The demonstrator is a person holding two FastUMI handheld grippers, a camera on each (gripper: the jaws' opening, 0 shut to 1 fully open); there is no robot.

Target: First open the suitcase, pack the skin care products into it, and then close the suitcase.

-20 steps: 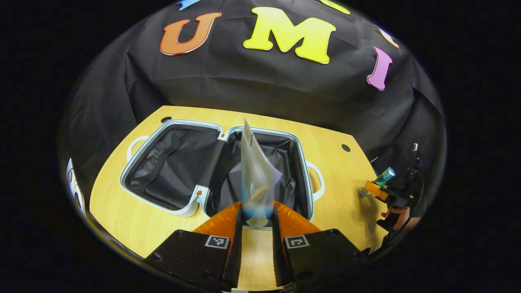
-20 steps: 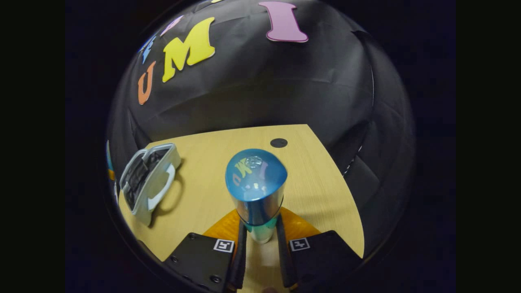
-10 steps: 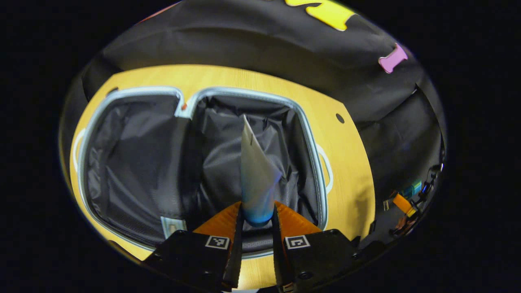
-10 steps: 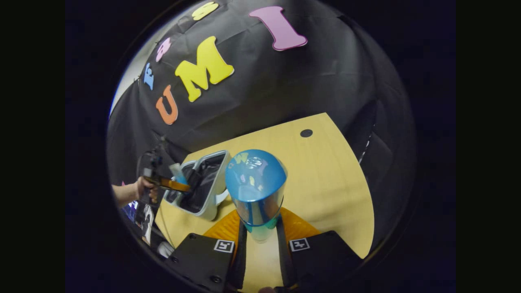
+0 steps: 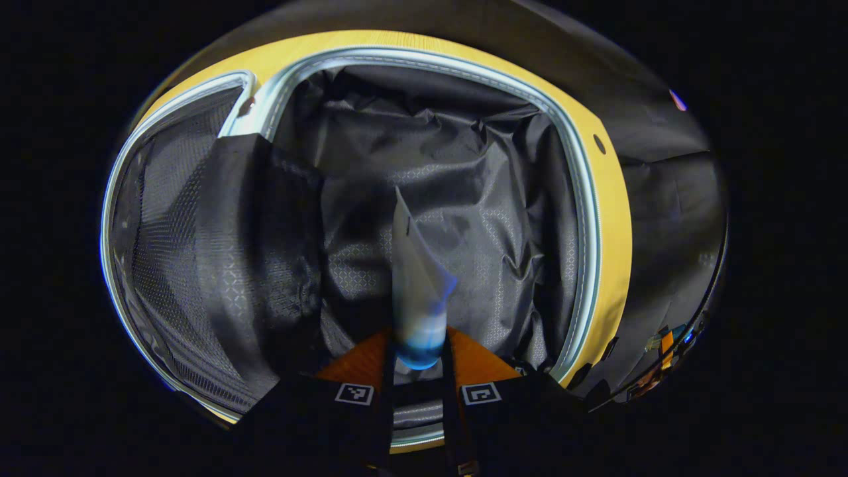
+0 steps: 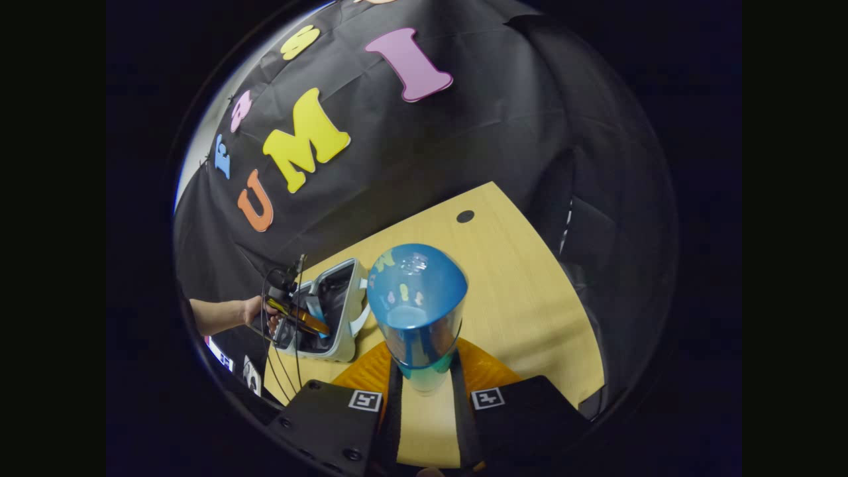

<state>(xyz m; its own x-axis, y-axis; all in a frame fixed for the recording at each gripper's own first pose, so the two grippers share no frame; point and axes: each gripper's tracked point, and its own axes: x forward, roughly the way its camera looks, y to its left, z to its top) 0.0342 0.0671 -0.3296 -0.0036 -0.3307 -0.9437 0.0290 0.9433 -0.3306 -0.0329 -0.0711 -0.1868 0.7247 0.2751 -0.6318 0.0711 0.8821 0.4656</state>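
So in the left gripper view the worktop [image 5: 613, 218] is just a thin strip of pale wood-grain curving around the open suitcase [image 5: 583, 199], with black cloth wall beyond it. The suitcase has a light, shiny rim and a crinkly black lining with a fine diamond pattern; the half on the left is covered in black mesh. The left tongs [image 5: 417, 361] are clamped on a soft plastic tube [image 5: 414, 278], whitish with a blue end and a flat crimped tip, held over the lined half.

Over in the right gripper view, the worktop [image 6: 523, 291] is smooth light wood with a round dark hole near the far edge, draped black cloth behind. The right tongs [image 6: 424, 391] are pinched on a glossy blue cylinder bottle [image 6: 417, 305] with a rounded reflective top. Further left, the suitcase [image 6: 344, 318] lies open on the worktop, and a hand [image 6: 255, 311] holds the left tongs [image 6: 317, 326] down into it.
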